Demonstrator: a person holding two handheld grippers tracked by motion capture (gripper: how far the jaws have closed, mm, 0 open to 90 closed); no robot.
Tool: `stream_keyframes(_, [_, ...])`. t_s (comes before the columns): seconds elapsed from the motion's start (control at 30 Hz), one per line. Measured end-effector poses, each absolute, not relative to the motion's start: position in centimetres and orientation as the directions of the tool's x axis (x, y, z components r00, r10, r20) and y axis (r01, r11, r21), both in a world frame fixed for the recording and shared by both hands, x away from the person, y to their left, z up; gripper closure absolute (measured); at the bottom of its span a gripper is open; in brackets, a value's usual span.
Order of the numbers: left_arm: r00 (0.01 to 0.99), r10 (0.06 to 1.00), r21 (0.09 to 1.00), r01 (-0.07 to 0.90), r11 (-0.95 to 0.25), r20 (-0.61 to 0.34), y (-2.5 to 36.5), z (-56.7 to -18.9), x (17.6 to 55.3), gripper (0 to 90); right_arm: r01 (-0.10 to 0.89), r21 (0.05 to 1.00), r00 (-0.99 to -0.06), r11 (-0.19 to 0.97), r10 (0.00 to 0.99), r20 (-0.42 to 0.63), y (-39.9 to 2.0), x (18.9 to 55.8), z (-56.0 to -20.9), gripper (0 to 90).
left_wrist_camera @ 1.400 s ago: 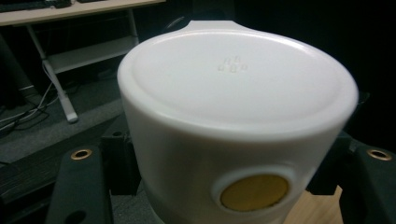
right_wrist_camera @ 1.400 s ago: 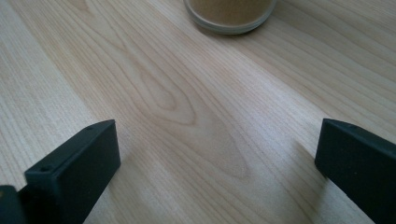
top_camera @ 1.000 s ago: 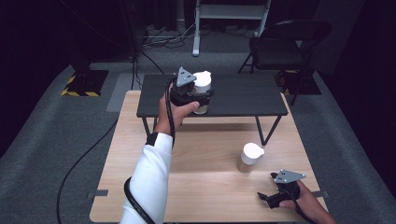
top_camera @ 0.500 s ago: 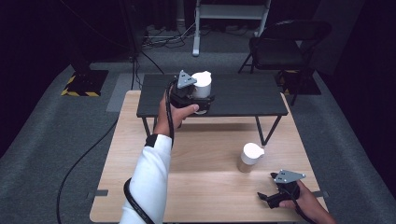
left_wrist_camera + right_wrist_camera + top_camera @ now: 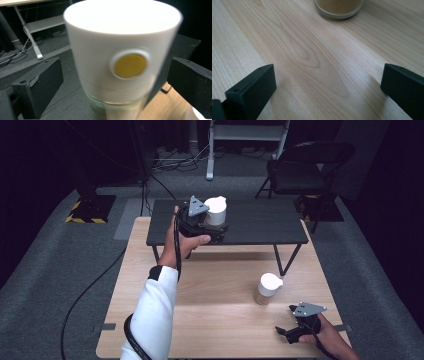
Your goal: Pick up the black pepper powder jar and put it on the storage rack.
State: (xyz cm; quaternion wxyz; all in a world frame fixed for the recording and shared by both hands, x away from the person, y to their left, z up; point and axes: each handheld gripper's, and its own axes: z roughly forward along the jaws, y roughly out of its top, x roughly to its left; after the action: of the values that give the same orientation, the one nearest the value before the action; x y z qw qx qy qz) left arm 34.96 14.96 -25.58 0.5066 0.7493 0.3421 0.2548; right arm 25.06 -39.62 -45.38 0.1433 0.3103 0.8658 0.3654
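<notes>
A jar with a white lid [image 5: 216, 210] stands on the black shelf [image 5: 260, 222]. In the left gripper view the jar's lid [image 5: 120, 42] carries a yellow dot, with glass below it. My left gripper [image 5: 218, 222] [image 5: 113, 85] straddles this jar. Its jaws have just been opening and now stand wide, with a gap on either side of the jar. A second white-lidded jar [image 5: 267, 289] [image 5: 338, 7] stands on the wooden table [image 5: 220, 320]. My right gripper [image 5: 286, 332] [image 5: 328, 85] rests near the table's front right, open, with bare wood between its jaws.
The black shelf stands on thin legs over the table's far half. A dark folding chair [image 5: 305, 167] and a white stand [image 5: 247, 135] are on the grey floor behind. Cables [image 5: 95, 280] trail on the floor at the left.
The left hand and the jar have barely shifted at the shelf. The right gripper lies in the same place.
</notes>
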Motion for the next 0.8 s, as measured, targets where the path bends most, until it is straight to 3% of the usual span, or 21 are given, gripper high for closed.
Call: stream_keyframes(0.8, [0.638,0.76,0.918,0.214,-0.335,0.129,17.1,-25.2,30.8,0.3,0.433,0.722,-0.766,0.54,0.643,-0.022,-39.6,25.0,-45.4,0.0])
